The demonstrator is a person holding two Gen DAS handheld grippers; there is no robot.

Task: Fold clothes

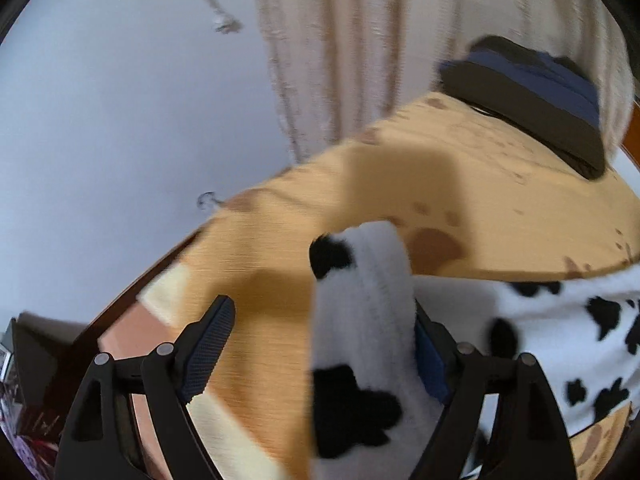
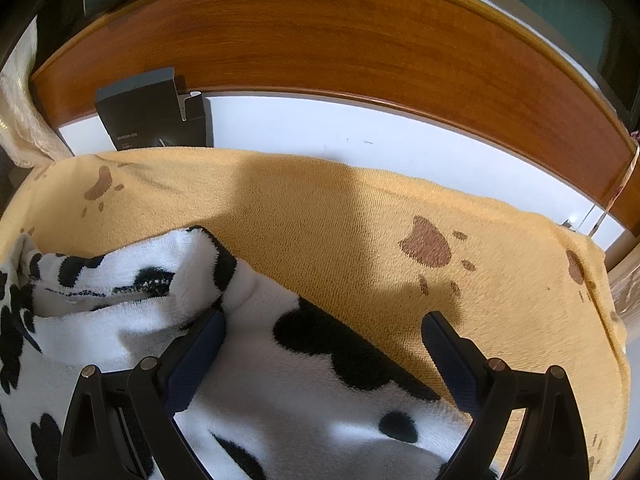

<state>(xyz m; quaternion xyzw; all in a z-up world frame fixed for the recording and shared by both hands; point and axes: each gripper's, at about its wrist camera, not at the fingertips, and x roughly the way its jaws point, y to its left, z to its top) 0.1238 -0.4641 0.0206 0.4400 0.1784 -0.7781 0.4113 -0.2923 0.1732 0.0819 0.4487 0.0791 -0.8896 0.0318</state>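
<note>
A: Left tongs (image 1: 326,344) nearest the lens, spread wide. A strip of the fleece (image 1: 360,320), white with black cow patches, stands between the fingers (image 1: 208,344), lying against the right one. Left pad is clear of it. No pinch.

B: Right tongs (image 2: 324,356)?

A: Spread too. Fleece (image 2: 280,380) lies under and between them; left finger (image 2: 196,360) sits against a raised fold, right finger over the fleece edge where it meets the blanket (image 2: 360,220). Cannot tell whether the tips touch the cloth.

B: Where is the fleece overall?

A: On the orange blanket with brown paw prints. From the right camera it bunches toward the lower left, one fold turned up. From the left camera the rest spreads out at the right.

B: Surroundings?

A: Wooden board (image 2: 320,40) curves behind, white surface below it. A dark box (image 2: 152,112) leans at that board. Folded dark and blue clothes (image 1: 528,96) are stacked at the blanket's far corner, a pale curtain (image 1: 340,48) behind. Left view is blurred.
</note>
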